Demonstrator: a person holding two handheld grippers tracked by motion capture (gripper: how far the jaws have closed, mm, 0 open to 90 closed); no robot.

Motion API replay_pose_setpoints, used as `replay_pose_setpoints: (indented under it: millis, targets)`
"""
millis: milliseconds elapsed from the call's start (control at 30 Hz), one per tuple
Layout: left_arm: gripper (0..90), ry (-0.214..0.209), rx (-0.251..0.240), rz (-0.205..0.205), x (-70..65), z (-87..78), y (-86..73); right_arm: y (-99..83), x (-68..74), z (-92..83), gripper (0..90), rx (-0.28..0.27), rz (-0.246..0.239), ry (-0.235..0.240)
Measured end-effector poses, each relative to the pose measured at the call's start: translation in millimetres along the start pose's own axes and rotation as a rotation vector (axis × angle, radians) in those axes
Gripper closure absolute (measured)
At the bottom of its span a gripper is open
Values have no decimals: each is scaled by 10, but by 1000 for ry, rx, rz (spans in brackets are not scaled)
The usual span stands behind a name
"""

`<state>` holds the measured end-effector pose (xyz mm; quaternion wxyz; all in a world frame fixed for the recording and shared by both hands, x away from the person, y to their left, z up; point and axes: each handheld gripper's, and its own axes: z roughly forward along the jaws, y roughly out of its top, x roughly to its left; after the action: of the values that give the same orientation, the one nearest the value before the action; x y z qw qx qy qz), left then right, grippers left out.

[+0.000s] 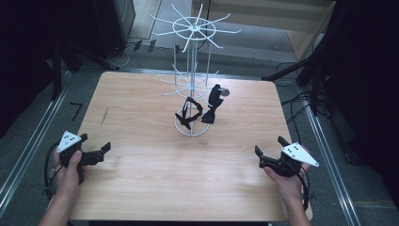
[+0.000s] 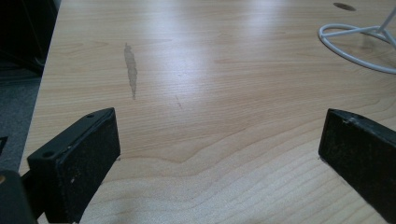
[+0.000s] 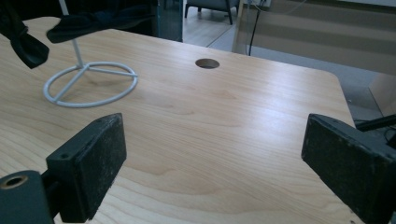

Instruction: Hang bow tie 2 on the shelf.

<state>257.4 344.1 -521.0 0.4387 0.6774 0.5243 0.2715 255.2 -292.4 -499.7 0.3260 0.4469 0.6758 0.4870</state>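
**High view: both grippers idle near the wire rack**

High view: white wire rack [image 1: 193,80] upright at mid-bench [image 1: 141,188], two black bow ties [image 1: 200,110] hung on its lower hooks. Left gripper [image 1: 101,149] well short of the rack, toward the near left corner, jaws apart over bare wood. Right gripper [image 1: 268,150] likewise well apart from the rack, near right, jaws spread wide, holding nothing. Rack's ring base [image 3: 88,86] ahead in right gripper view.

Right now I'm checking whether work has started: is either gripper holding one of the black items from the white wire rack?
No: in the high view the left gripper and right gripper sit open and empty, while both black items hang on the white wire rack.
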Motion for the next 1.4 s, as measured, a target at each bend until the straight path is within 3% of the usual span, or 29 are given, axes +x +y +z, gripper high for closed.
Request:
replay_pose_setpoints:
  millis: [533,1400]
  targets:
    - [0,0,1,0,-1,-2,-1,-192,-245,-142,69,36,29,-66]
    - [0,-1,-1,-4,-1,-4,-4,-507,-465,-385,69,92,89,-111]
